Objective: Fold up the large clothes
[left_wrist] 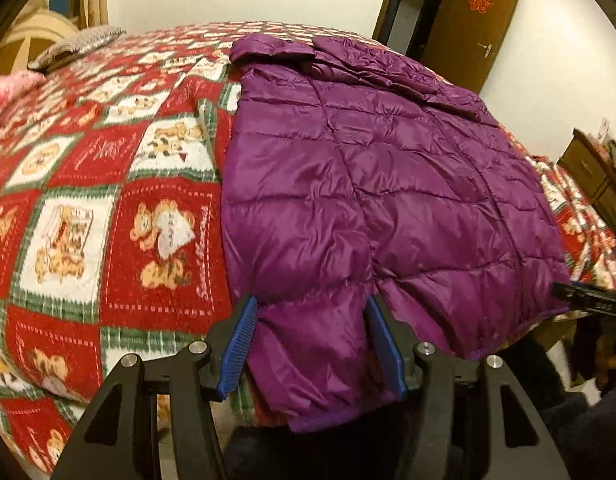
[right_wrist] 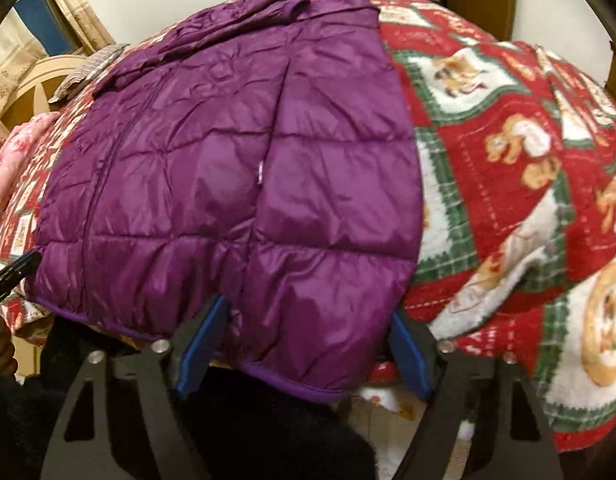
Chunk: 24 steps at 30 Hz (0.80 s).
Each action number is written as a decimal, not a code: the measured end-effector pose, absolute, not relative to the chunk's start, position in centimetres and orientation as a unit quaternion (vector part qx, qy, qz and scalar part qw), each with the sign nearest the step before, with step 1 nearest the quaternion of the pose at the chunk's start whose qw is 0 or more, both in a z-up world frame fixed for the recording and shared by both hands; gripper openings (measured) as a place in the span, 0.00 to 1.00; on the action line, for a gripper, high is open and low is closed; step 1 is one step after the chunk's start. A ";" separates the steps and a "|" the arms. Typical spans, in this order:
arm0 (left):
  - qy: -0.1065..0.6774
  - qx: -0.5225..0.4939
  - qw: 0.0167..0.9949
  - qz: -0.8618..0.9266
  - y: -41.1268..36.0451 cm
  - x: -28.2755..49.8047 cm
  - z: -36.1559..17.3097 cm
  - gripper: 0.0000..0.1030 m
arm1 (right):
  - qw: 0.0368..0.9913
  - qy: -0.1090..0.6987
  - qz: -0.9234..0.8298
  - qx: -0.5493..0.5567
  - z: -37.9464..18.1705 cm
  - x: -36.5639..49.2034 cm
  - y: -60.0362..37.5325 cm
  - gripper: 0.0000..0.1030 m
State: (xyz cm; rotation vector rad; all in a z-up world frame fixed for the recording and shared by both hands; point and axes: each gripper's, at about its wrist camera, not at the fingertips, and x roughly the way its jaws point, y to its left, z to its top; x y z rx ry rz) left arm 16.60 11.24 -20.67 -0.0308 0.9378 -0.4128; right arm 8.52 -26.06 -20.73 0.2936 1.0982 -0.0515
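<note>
A purple quilted puffer jacket (left_wrist: 368,184) lies spread flat on a bed, its hem hanging over the near edge. In the left wrist view my left gripper (left_wrist: 312,300) is shut on the hem's left corner, and the fabric bunches between the blue pads (left_wrist: 237,352). Seen from the right wrist, the jacket (right_wrist: 227,168) fills the middle. My right gripper (right_wrist: 308,307) straddles the hem's right corner, jaws wide, with the fabric lying loose between the blue pads (right_wrist: 410,356). A black part of the right gripper (left_wrist: 588,300) shows at the hem's far end.
The bed wears a red, white and green bear-patterned blanket (left_wrist: 107,208). A grey pillow (left_wrist: 75,46) and pink bedding (left_wrist: 11,88) lie at the head. A brown door (left_wrist: 472,20) stands behind, a wooden cabinet (left_wrist: 592,168) at the right. A dark sleeve (right_wrist: 267,420) sits below the jaws.
</note>
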 end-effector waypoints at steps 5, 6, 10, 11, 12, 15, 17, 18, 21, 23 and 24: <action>0.459 -0.057 0.860 -0.213 12.3 16.3 -21.0 0.56 | 0.853 0.501 -0.008 0.148 -20.6 8.1 -26.7 0.46; 0.460 -0.061 0.859 -0.215 12.3 16.4 -21.1 0.56 | 0.853 0.499 -0.002 0.152 -20.6 8.1 -26.9 0.32; 0.457 -0.050 0.859 -0.222 11.7 16.3 -21.0 0.50 | 0.861 0.487 0.016 0.147 -20.0 7.9 -26.4 0.17; 0.457 -0.048 0.860 -0.221 11.7 16.3 -21.0 0.35 | 0.863 0.485 0.017 0.141 -19.9 7.7 -26.2 0.16; 0.459 -0.050 0.859 -0.222 11.7 16.3 -21.0 0.32 | 0.864 0.484 0.016 0.138 -19.9 7.7 -26.0 0.16; 0.458 -0.052 0.861 -0.214 12.1 16.3 -20.8 0.32 | 0.864 0.483 0.016 0.142 -20.3 7.7 -26.1 0.17; 0.448 -0.041 0.869 -0.206 12.4 15.9 -20.2 0.32 | 0.864 0.482 0.018 0.146 -20.3 7.6 -26.2 0.19; 0.441 -0.036 0.874 -0.203 12.5 15.7 -19.7 0.32 | 0.863 0.482 0.018 0.148 -20.2 7.5 -26.3 0.22; 0.430 -0.021 0.880 -0.200 12.9 15.2 -18.9 0.37 | 0.858 0.486 0.019 0.164 -20.5 7.8 -26.7 0.75; 0.431 -0.017 0.881 -0.194 13.1 15.1 -19.1 0.46 | 0.859 0.475 0.033 0.188 -20.4 7.4 -27.0 0.80; 0.436 -0.024 0.879 -0.190 13.3 15.2 -19.3 0.47 | 0.859 0.472 0.038 0.195 -20.4 7.4 -26.9 0.80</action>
